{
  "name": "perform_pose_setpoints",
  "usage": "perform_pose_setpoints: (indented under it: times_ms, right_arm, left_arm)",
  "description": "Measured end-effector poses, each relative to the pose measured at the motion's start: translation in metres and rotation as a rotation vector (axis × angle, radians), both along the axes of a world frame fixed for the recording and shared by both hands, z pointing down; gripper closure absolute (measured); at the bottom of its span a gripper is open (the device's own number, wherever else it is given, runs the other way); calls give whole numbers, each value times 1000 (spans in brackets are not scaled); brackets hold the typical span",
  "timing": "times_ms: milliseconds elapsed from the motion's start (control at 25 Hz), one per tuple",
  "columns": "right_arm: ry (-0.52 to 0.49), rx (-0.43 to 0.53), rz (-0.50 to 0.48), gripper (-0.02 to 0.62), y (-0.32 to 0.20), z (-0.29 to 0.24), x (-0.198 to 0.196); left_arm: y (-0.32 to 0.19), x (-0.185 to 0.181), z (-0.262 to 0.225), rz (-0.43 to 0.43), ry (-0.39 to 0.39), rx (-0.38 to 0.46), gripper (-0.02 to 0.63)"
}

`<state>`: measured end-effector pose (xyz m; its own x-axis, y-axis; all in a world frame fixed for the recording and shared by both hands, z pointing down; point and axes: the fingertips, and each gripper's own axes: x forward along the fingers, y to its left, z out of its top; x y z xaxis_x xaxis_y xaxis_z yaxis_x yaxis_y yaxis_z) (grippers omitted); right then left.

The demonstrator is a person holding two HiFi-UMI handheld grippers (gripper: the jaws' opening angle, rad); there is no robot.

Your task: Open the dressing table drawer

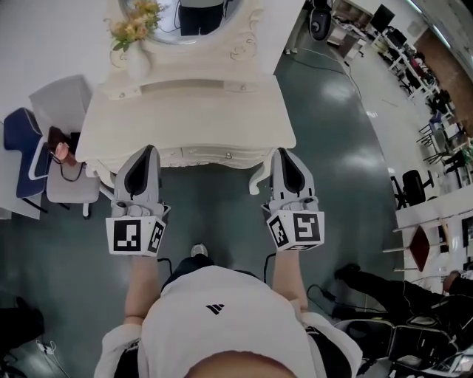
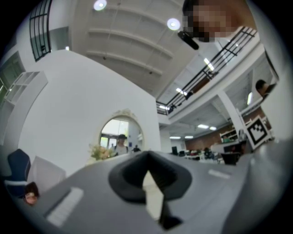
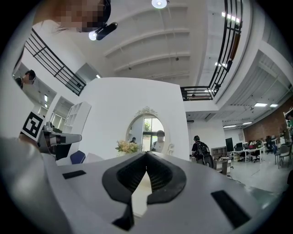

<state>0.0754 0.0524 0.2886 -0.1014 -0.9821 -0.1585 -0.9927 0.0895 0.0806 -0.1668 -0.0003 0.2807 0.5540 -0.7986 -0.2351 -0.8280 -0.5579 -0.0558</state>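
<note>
Left tool [image 1: 146, 152]: jaws together with nothing between them; its tip is at the table's [image 1: 185, 118] front edge, left of the drawer [image 1: 211, 156]. Whether it touches the table is unclear.
Right tool [image 1: 284, 153]: jaws closed and empty; its tip is by the same edge, right of the drawer.
Drawer: in the middle of the table's front, flush and shut; its small knob [image 1: 228, 156] is ungripped.
Progress: nothing is done yet. A tool must reach the knob, close on it and pull it out.
Table top: bare in the middle, with flowers [image 1: 135, 22] and a mirror [image 1: 185, 33] at the back.
Around: a chair [image 1: 63, 103] to the left.
</note>
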Motion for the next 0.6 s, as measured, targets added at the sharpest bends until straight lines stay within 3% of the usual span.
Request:
perform_pose_setpoints:
  times_ms: [320, 600]
  right_arm:
    - [4, -11, 23, 594, -35, 6, -16]
    - [14, -42, 55, 594, -51, 13, -14]
  left_arm:
    - [-42, -21, 8, 9, 12, -15, 598]
    - [-69, -17, 16, 39, 24, -42, 598]
